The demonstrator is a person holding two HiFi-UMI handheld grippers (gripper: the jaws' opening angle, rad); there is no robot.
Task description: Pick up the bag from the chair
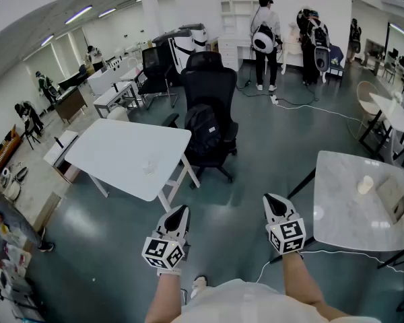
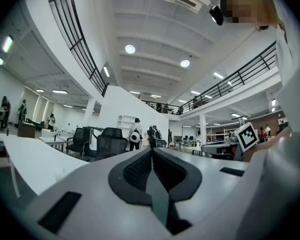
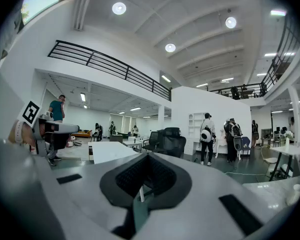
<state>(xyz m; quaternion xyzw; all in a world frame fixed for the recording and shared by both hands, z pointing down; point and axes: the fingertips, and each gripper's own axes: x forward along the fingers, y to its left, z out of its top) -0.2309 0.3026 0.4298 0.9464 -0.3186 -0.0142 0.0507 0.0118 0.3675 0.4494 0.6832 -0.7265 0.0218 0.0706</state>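
The right gripper point(image 3: 148, 159), jaws together and empty, points toward a black chair point(image 3: 174, 143) beside a white table point(image 3: 111, 151).

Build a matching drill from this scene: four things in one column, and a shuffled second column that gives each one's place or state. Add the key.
Things:
1. bag
2. cup
3. white table
4. left gripper

Places or states:
A. on the grey marbled table
B. jaws shut, nothing between them
C. on the seat of the black chair
D. beside that chair, to its left in the head view

Pairs: 1-C; 2-A; 3-D; 4-B
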